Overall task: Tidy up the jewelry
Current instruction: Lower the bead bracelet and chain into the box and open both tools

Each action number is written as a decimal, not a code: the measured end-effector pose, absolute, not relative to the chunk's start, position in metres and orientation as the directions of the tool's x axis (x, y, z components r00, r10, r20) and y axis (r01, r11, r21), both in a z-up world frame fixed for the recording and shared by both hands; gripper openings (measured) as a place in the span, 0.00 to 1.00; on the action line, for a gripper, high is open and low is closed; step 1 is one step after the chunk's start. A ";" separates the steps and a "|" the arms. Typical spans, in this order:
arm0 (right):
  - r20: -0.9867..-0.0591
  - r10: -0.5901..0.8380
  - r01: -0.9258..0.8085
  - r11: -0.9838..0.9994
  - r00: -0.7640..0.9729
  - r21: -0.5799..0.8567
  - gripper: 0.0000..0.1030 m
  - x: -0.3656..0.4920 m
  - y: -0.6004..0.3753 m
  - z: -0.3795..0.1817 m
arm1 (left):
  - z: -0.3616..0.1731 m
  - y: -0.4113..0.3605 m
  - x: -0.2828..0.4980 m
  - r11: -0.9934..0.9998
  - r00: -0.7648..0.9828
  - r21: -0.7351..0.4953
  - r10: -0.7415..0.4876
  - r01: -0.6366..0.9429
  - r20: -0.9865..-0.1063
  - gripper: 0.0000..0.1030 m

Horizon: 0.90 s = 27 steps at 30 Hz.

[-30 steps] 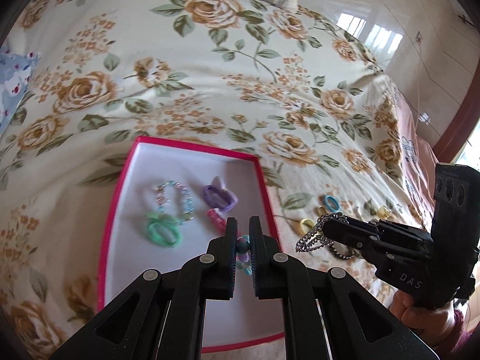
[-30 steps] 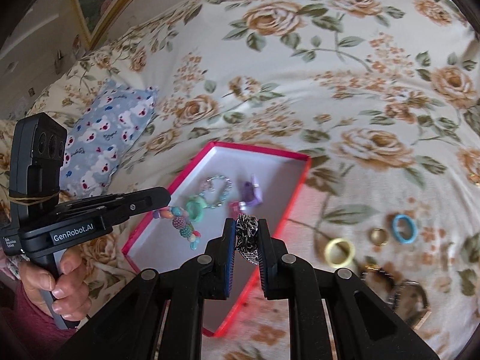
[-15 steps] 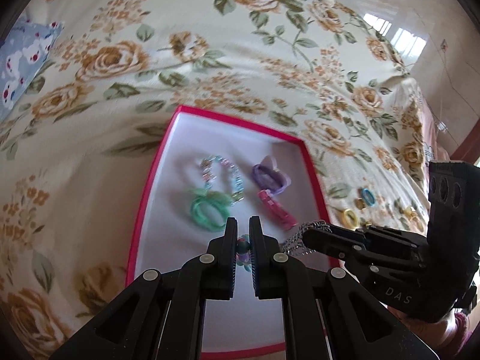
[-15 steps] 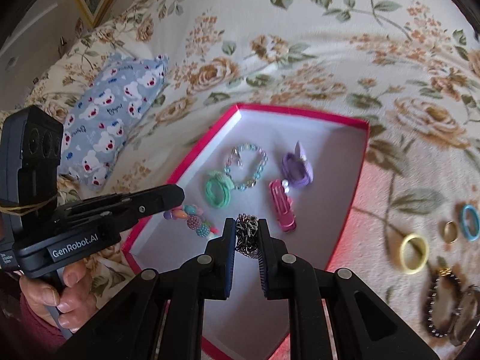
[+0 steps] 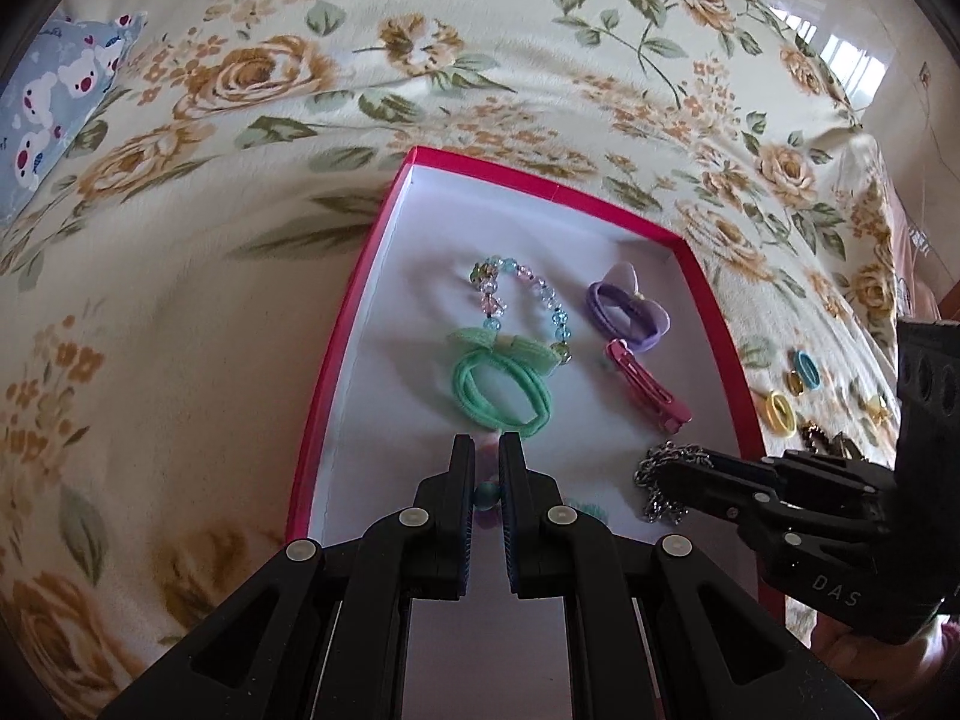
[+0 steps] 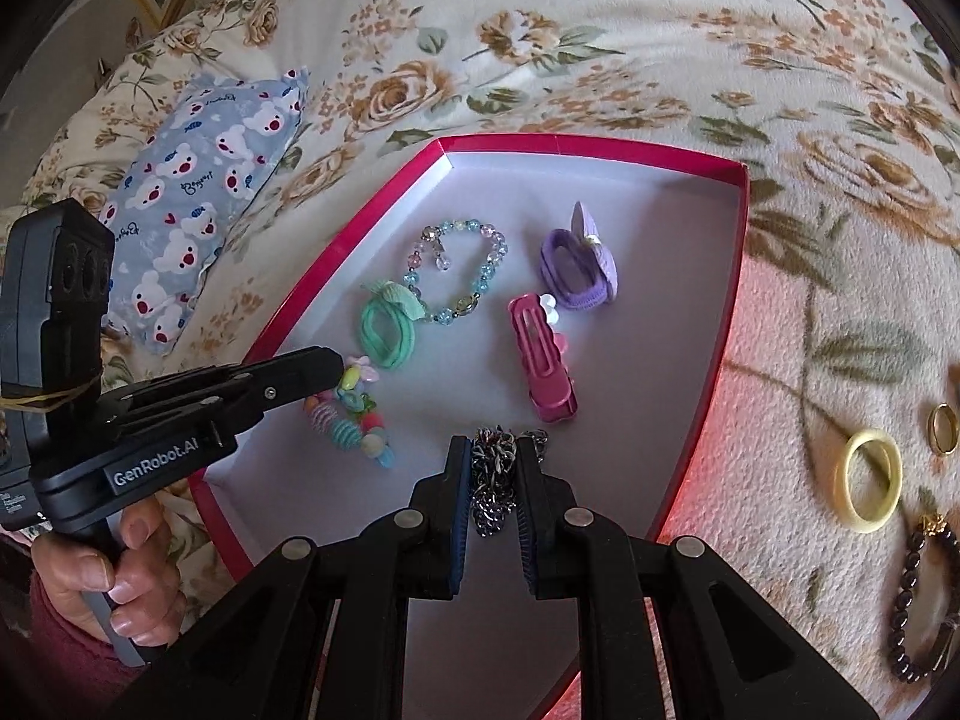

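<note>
A red-rimmed box (image 5: 540, 183) (image 6: 600, 147) with a white floor lies on the floral bedspread. Inside are a green hair tie (image 5: 501, 396) (image 6: 387, 330), a clear bead bracelet (image 5: 522, 294) (image 6: 462, 276), a purple hair tie (image 5: 627, 312) (image 6: 576, 270) and a pink hair clip (image 5: 648, 390) (image 6: 540, 360). My left gripper (image 5: 486, 450) (image 6: 333, 369) is shut on a colourful bead bracelet (image 6: 351, 420) that hangs low over the box's near left part. My right gripper (image 6: 493, 450) (image 5: 666, 471) is shut on a silver chain (image 6: 495, 480) (image 5: 657, 480) over the near right part.
On the bedspread right of the box lie a yellow ring (image 6: 870, 480) (image 5: 780, 414), a gold ring (image 6: 943, 429), a blue ring (image 5: 804, 369) and a dark bead bracelet (image 6: 918, 600). A blue bear-print pillow (image 6: 198, 192) (image 5: 54, 96) lies to the left. A hand (image 6: 114, 576) holds the left gripper.
Both grippers have come down and forward over the box, still holding their pieces. The box and its contents now look larger and closer in both views.
</note>
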State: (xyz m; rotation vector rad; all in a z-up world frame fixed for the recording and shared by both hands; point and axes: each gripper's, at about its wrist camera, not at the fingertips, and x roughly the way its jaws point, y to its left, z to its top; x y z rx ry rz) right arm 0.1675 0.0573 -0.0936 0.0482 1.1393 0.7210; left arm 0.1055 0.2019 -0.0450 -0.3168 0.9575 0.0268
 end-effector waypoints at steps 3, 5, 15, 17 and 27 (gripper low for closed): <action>-0.816 0.531 -0.511 0.779 0.227 0.365 0.14 0.167 0.061 -0.094 | -0.047 0.201 0.108 0.953 0.576 -0.259 -0.123 -0.160 -0.808 0.07; -0.820 0.524 -0.521 0.779 0.232 0.350 0.16 0.166 0.063 -0.094 | -0.047 0.201 0.108 0.953 0.577 -0.255 -0.119 -0.161 -0.808 0.07; -0.816 0.533 -0.516 0.775 0.223 0.366 0.25 0.166 0.062 -0.092 | -0.047 0.208 0.104 0.946 0.574 -0.262 -0.109 -0.192 -0.812 0.19; -0.809 0.547 -0.515 0.768 0.218 0.381 0.34 0.165 0.060 -0.089 | -0.043 0.209 0.100 0.944 0.582 -0.266 -0.107 -0.194 -0.806 0.20; -0.766 0.578 -0.494 0.771 0.281 0.402 0.40 0.149 0.029 -0.059 | -0.022 0.201 0.080 0.942 0.619 -0.275 -0.103 -0.190 -0.779 0.41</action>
